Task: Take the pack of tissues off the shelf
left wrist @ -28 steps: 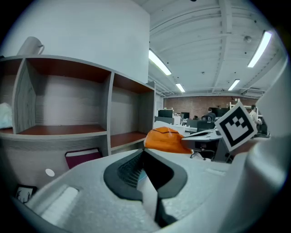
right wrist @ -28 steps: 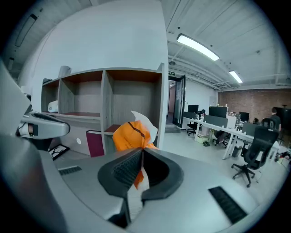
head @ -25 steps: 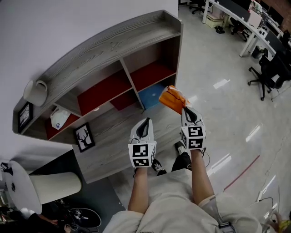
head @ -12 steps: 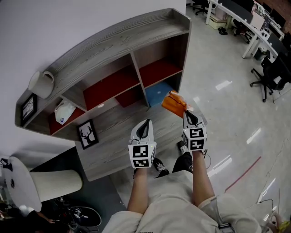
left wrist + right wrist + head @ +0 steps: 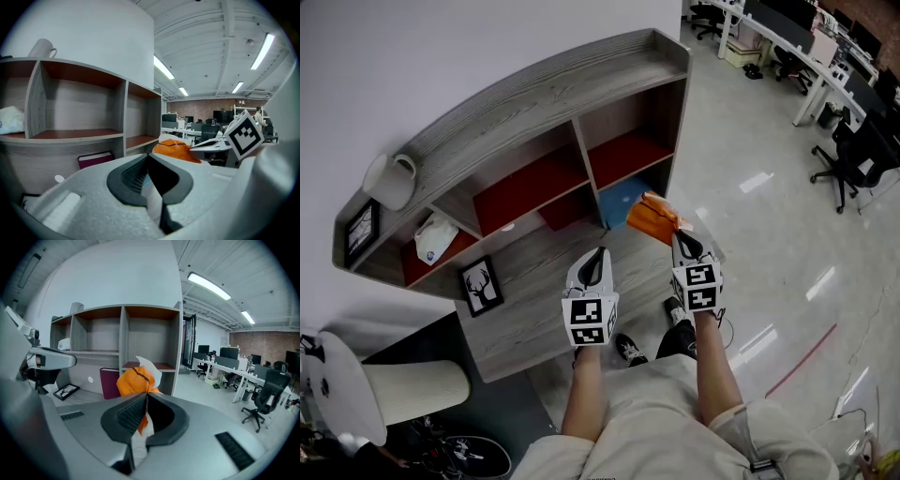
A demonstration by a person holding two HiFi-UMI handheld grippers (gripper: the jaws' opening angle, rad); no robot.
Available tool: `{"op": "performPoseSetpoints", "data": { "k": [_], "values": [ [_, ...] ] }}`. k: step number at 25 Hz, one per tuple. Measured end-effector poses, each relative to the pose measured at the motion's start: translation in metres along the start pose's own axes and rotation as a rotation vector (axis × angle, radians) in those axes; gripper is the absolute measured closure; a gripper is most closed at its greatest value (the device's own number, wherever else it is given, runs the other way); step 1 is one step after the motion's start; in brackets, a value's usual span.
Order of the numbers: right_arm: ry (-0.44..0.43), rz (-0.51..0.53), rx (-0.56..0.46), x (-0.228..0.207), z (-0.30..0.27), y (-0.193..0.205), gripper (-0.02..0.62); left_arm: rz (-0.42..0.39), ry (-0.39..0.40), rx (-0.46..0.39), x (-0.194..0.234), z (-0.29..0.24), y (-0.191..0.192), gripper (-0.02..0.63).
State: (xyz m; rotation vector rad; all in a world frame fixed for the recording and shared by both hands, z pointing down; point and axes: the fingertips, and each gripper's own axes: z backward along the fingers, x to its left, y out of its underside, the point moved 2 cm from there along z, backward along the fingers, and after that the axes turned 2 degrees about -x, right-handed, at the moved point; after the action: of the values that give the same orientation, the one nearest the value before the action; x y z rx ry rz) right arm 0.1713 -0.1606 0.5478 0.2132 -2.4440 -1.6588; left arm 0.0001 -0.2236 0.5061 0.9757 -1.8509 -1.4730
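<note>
At the far left a white mug (image 5: 389,180) sits on top of the shelf (image 5: 534,94). The left gripper (image 5: 598,255) hovers over the shelf's lower ledge, its jaws pressed together with nothing between them. Just right of it, the right gripper (image 5: 682,236) has its jaws clamped on the orange pack of tissues (image 5: 649,216). The pack sticks out beyond the jaw tips, off the shelf, in front of its right-hand compartments.

No word, brand or number can be read. The left hand-held gripper (image 5: 599,253) and right hand-held gripper (image 5: 683,237) carry only black-and-white square markers; the orange pack of tissues (image 5: 648,217) shows no legible print.
</note>
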Motion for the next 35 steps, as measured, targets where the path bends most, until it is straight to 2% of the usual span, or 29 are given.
{"op": "performPoseSetpoints", "data": {
  "k": [5, 9, 14, 24, 35],
  "values": [
    [-0.023, 0.008, 0.012, -0.001, 0.004, -0.001, 0.572, 0.001, 0.016, -0.001, -0.002, -0.01, -0.001, 0.595],
    [-0.007, 0.008, 0.023, -0.015, 0.012, 0.0, 0.572, 0.011, 0.044, 0.003, -0.011, -0.017, -0.002, 0.595],
    [-0.018, -0.035, 0.026, -0.018, 0.012, 0.004, 0.572, 0.019, 0.096, 0.012, -0.02, -0.023, 0.0, 0.595],
    [-0.035, -0.037, 0.017, -0.003, 0.003, -0.004, 0.572, 0.023, 0.114, 0.011, -0.006, -0.017, -0.002, 0.597],
    [-0.016, -0.048, 0.015, -0.008, 0.005, -0.003, 0.572, 0.008, 0.147, 0.013, -0.014, -0.022, -0.004, 0.597]
  ]
}}
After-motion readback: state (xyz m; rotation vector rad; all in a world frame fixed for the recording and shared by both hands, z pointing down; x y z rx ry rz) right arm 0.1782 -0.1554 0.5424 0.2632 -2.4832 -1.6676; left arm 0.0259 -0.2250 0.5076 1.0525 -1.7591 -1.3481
